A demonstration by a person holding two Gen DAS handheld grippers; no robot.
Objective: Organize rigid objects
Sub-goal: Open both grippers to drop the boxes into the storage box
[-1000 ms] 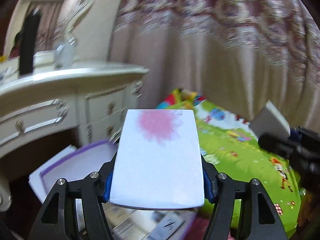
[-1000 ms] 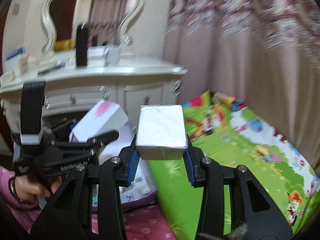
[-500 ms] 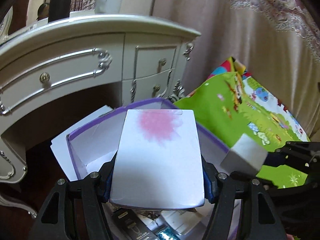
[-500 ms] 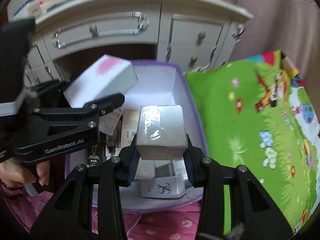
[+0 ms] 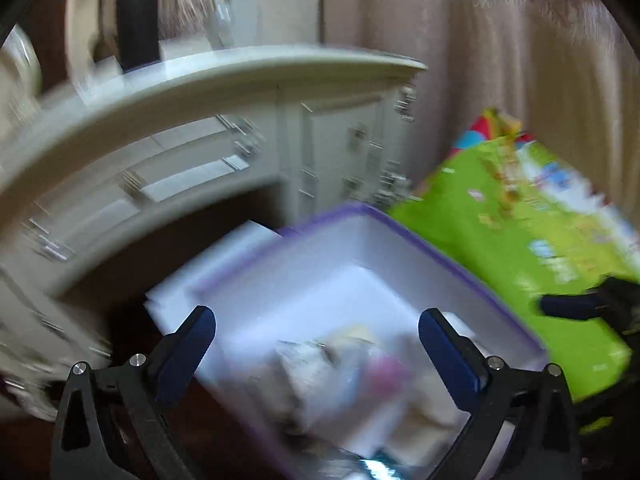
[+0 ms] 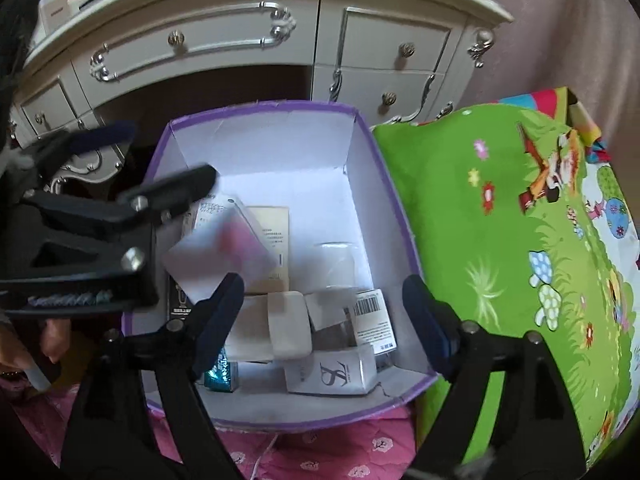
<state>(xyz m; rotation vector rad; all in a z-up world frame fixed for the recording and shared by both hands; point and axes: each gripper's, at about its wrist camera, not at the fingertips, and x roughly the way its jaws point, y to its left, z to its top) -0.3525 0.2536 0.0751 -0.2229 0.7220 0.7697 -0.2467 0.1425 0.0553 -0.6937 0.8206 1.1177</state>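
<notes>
since both tongs hang over the purple-rimmed box point(image 6: 256, 118), their loads fall straight into it: the jaws of the left tongs point(image 5: 316, 330) have just been opening and stand wide with nothing between them, and the right tongs point(image 6: 322, 292) likewise. the white carton with the pink blot point(image 6: 224, 252) lies tilted below and beside the left tongs, likely still settling. the silver carton point(image 6: 334, 258) sits ahead of the right tongs. the left view is smeared; the box contents there cannot be made out.
</notes>
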